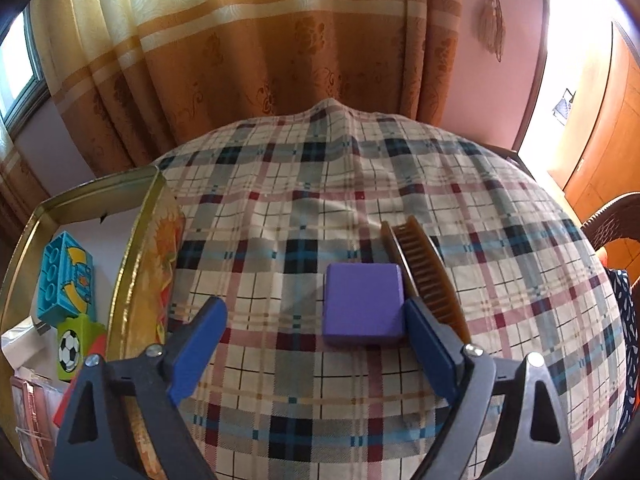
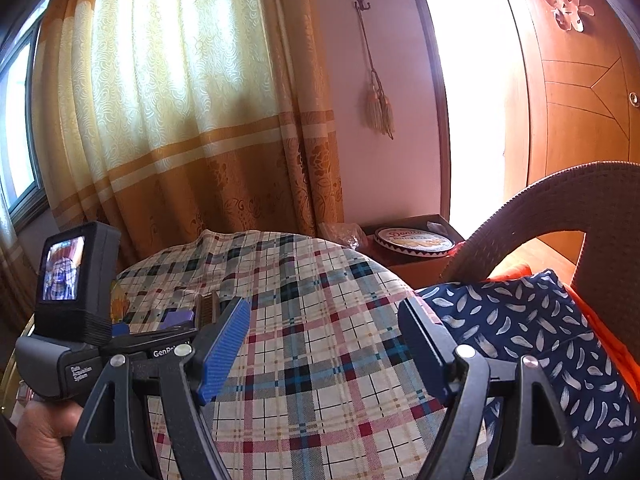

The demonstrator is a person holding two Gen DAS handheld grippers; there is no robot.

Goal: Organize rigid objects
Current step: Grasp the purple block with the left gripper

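Note:
A purple block lies flat on the plaid cloth. A brown comb lies slantwise against the block's right side. My left gripper points down at them with its jaws wide. The block sits between the fingers, close against the right finger and far from the left one. At the left, a gold tin box holds a blue toy brick and a green football brick. My right gripper hangs open over bare cloth, holding nothing. In its view the block and comb show behind its left finger.
A hand holds the left gripper's body with its small screen. A wicker chair with dark blue feather-print fabric stands at the table's right. A round tin sits on a low stand behind. Curtains hang at the back.

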